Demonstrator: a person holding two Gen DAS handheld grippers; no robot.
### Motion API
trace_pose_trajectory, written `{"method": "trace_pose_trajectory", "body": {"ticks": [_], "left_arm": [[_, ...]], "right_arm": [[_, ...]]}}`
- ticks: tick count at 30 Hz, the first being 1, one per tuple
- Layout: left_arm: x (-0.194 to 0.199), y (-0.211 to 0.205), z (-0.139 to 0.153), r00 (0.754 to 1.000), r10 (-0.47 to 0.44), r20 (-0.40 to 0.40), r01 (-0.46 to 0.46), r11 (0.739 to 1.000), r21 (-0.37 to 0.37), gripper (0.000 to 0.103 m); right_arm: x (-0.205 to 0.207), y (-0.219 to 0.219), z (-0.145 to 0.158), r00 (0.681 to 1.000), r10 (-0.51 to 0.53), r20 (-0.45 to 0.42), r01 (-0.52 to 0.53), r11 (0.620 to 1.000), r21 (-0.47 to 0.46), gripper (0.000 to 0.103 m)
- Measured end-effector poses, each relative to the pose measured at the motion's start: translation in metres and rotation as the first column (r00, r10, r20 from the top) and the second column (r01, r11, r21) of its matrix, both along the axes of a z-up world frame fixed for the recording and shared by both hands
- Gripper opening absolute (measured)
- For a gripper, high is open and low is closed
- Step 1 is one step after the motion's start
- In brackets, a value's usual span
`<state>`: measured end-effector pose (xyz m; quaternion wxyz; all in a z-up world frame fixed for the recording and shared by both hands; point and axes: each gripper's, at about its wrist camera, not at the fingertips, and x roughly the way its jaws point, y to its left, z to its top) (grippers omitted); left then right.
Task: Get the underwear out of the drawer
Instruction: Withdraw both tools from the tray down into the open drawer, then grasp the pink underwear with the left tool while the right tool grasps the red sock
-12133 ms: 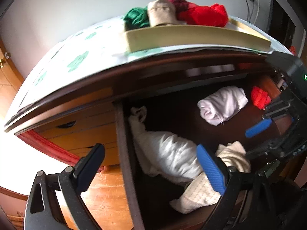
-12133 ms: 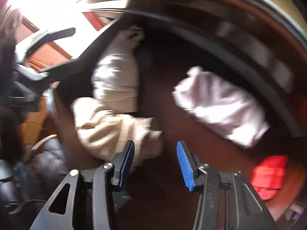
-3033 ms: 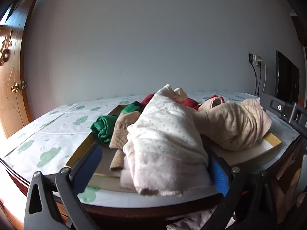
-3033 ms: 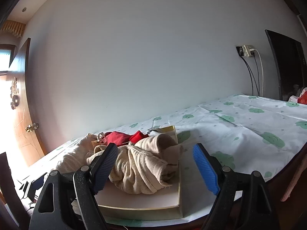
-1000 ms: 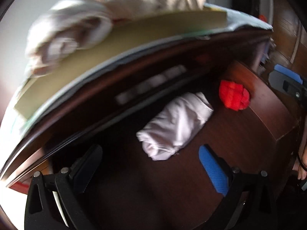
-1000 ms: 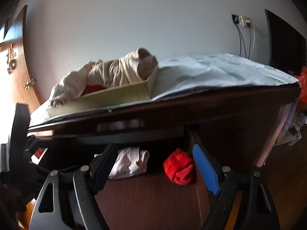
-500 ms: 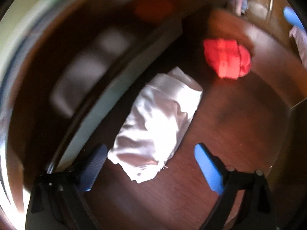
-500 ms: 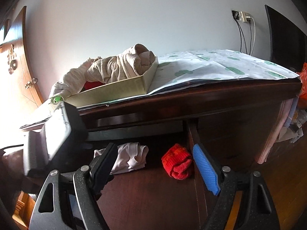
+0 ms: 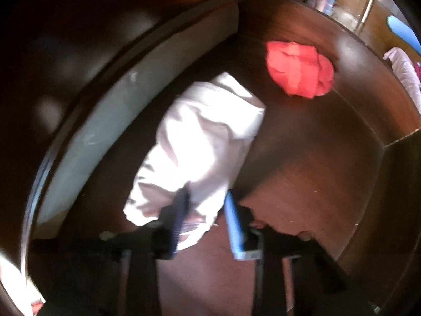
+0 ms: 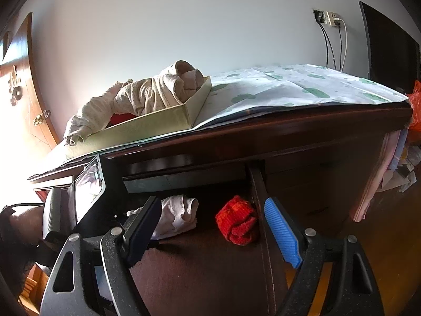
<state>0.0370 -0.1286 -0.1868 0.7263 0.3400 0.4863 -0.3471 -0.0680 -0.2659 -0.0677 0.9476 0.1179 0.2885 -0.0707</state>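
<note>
Drawer (image 9: pixel 329 158): pulled out from under the desk top, dark brown wood inside.
White underwear (image 9: pixel 205 142): lies in the drawer, near the back wall, in a soft folded lump. In the right wrist view it shows as a pale bundle (image 10: pixel 179 216) behind the left tool.
Red underwear (image 9: pixel 300 71): a small red bundle in the drawer, near the white one but not touching it — it sits closer to the side wall. It shows in the right wrist view too (image 10: pixel 238 220).
Left gripper (image 9: pixel 208 210): points down into the drawer. Its two fingers are closing, and the near end of the white underwear is between them. The dark finger lies on the cloth and the blue one is at its edge. The picture is blurry here.
Right gripper (image 10: pixel 213 226): held back in front of the drawer, fingers spread wide, nothing between them.
Box (image 10: pixel 147 126): a flat yellow-green box on top of the desk, piled with cream clothes (image 10: pixel 147 97).
Desk cover (image 10: pixel 289 84): white with green cloud shapes — it lies flat over the top.
</note>
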Motion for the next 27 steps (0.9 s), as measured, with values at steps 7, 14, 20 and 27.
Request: {"method": "trace_pose_trajectory", "body": {"ticks": [7, 14, 20, 27], "left_arm": [[-0.005, 0.026, 0.003, 0.996, 0.018, -0.087, -0.018, 1.0, -0.001, 0.02], [-0.025, 0.048, 0.009, 0.999, -0.031, -0.035, 0.033, 0.999, 0.039, 0.042], [-0.026, 0.04, 0.025, 0.997, -0.035, 0.073, 0.035, 0.999, -0.001, 0.077], [-0.005, 0.019, 0.0, 0.999, -0.026, 0.036, 0.024, 0.998, 0.051, 0.077]], "right_arm": [[0.003, 0.002, 0.0, 0.999, 0.015, -0.031, -0.015, 1.0, -0.013, 0.082], [0.02, 0.01, -0.002, 0.979, 0.147, -0.139, -0.148, 0.989, 0.002, 0.082], [0.061, 0.014, -0.011, 0.896, 0.289, -0.336, -0.306, 0.952, 0.003, 0.08], [0.104, 0.024, -0.047, 0.753, 0.332, -0.569, -0.451, 0.889, -0.078, 0.06]]}}
